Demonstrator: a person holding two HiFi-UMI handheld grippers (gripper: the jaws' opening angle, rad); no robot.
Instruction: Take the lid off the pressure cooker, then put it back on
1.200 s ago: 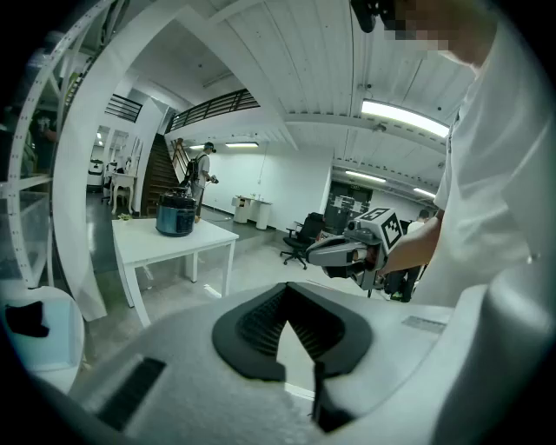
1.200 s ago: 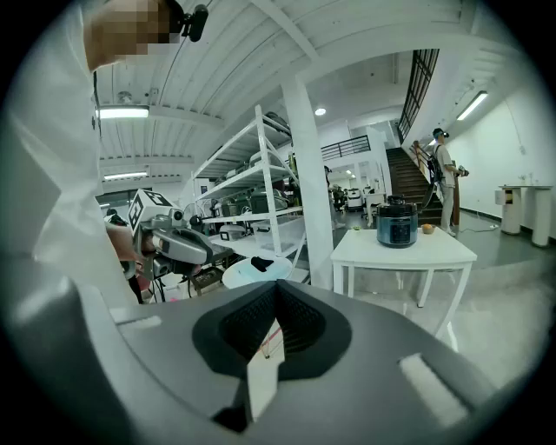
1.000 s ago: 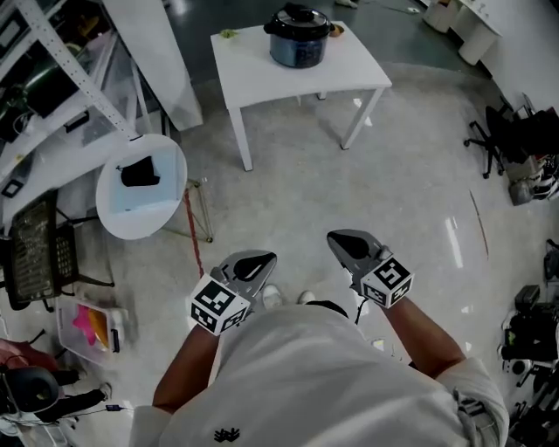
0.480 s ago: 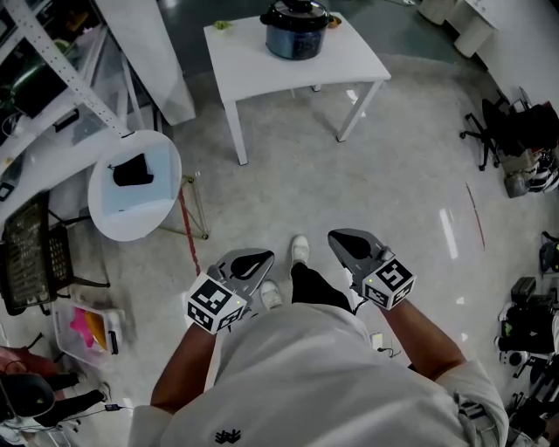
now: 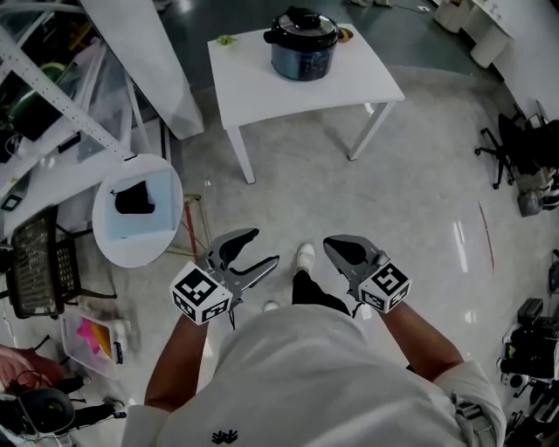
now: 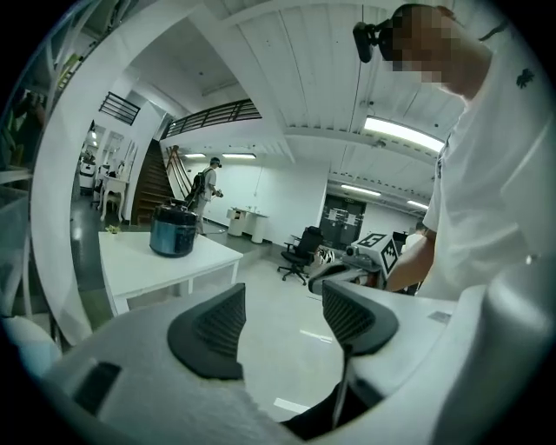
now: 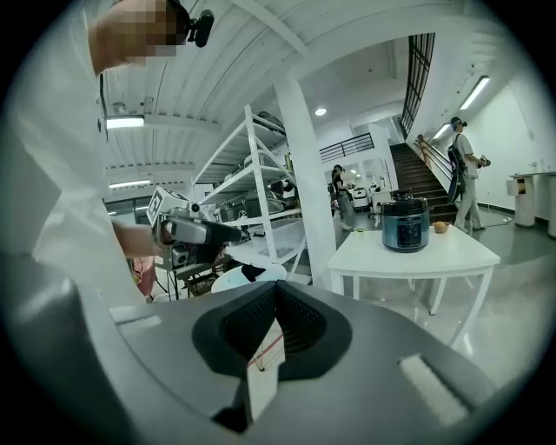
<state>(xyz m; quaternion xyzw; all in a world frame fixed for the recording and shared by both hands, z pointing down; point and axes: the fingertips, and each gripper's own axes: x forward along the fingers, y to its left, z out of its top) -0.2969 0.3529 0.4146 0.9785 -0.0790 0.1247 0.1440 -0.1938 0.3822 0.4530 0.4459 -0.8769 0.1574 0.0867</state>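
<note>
The dark blue pressure cooker point(image 5: 303, 48) stands at the far side of a white table point(image 5: 262, 83), its black lid point(image 5: 303, 24) on top. It is well ahead of both grippers, across bare floor. In the left gripper view the cooker point(image 6: 172, 233) shows small at the left, and in the right gripper view the cooker point(image 7: 405, 224) sits on the table point(image 7: 426, 254). My left gripper point(image 5: 262, 249) has just been opening and stands open with nothing between its pads point(image 6: 213, 326). My right gripper point(image 5: 333, 248) is shut and empty, its pads point(image 7: 295, 326) meeting.
A round white stand point(image 5: 138, 209) holding a black object sits on the floor at the left, beside a white shelf rack point(image 5: 52, 79). Office chairs and gear point(image 5: 524, 148) line the right side. A person point(image 7: 465, 178) stands by the stairs behind the table.
The left gripper's jaws went from shut to open. Both grippers and I moved forward toward the table; the right gripper stayed shut.
</note>
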